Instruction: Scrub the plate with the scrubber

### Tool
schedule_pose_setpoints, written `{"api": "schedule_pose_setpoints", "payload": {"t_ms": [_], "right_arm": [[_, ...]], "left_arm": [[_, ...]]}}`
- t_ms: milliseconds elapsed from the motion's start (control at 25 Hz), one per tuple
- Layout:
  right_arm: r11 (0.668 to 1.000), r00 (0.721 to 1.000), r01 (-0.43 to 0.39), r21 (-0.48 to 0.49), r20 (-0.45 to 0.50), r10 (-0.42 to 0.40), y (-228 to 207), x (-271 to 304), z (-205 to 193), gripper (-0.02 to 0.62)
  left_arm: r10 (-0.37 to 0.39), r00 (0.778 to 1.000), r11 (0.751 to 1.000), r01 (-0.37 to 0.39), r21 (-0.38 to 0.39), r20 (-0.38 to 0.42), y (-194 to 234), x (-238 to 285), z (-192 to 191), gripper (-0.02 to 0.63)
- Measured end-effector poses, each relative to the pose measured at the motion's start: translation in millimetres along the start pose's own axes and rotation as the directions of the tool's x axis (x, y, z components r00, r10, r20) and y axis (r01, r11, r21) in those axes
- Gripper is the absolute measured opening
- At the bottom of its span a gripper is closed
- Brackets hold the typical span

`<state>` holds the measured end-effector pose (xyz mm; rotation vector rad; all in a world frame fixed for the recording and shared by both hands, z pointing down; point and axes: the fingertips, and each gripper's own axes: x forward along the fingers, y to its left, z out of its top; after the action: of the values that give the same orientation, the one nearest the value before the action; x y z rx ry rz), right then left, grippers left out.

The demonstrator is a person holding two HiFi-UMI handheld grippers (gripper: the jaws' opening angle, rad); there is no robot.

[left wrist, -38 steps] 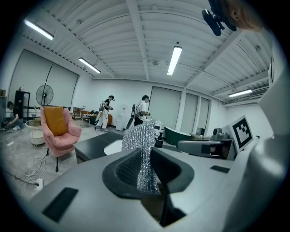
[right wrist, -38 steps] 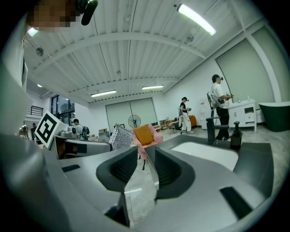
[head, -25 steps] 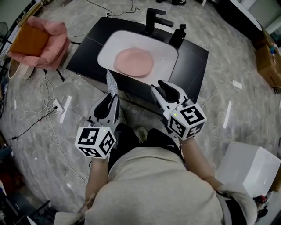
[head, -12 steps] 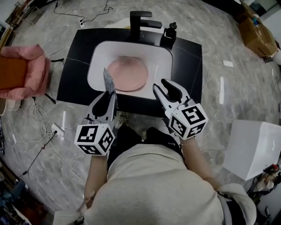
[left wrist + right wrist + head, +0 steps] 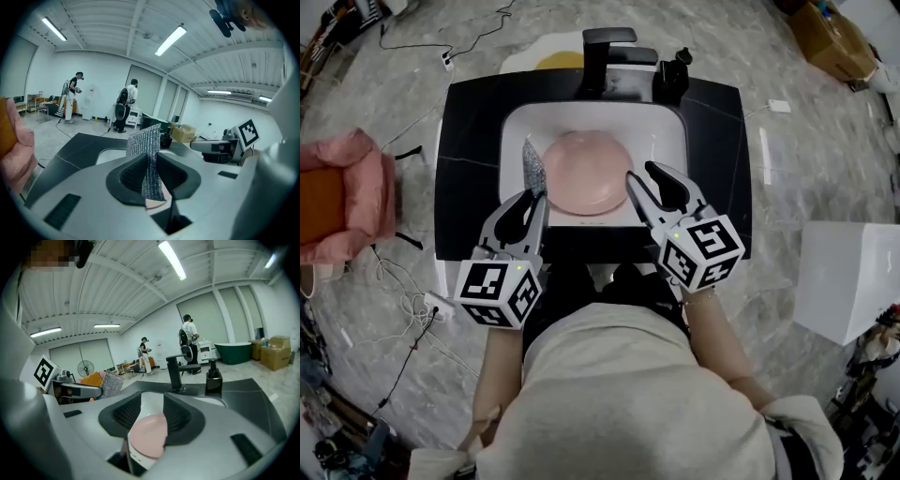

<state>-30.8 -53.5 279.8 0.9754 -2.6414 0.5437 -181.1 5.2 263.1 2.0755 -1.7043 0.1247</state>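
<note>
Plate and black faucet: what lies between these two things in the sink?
Only bare white basin lies between the pink plate and the black faucet. The head view shows this stretch best.

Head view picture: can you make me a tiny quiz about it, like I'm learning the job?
1. True or false: the pink plate lies inside the white sink.
2. What does the left hand-held gripper hold? A: a cup. B: a silver mesh scrubber. C: a spoon.
3. Fill in: the faucet behind the sink is coloured ____.
Key: 1 true; 2 B; 3 black.
</note>
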Motion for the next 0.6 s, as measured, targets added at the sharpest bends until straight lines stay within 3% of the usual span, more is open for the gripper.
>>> {"api": "schedule_pose_setpoints", "payload": {"t_ms": [320, 600], "right_arm": [[0.983, 0.985, 0.169, 0.077, 0.008, -0.17, -14, 7, -3, 0.144], [0.957, 0.964, 0.264, 0.121, -0.059, -0.258, -31, 3, -25, 0.144]], "left_arm": [[-0.165, 0.983, 0.984, 0.17, 0.061, -0.075, 15, 33, 8, 0.084], [-0.25, 0.955, 0.967, 0.255, 0.01, -0.159, 16, 56, -13, 0.084]]}}
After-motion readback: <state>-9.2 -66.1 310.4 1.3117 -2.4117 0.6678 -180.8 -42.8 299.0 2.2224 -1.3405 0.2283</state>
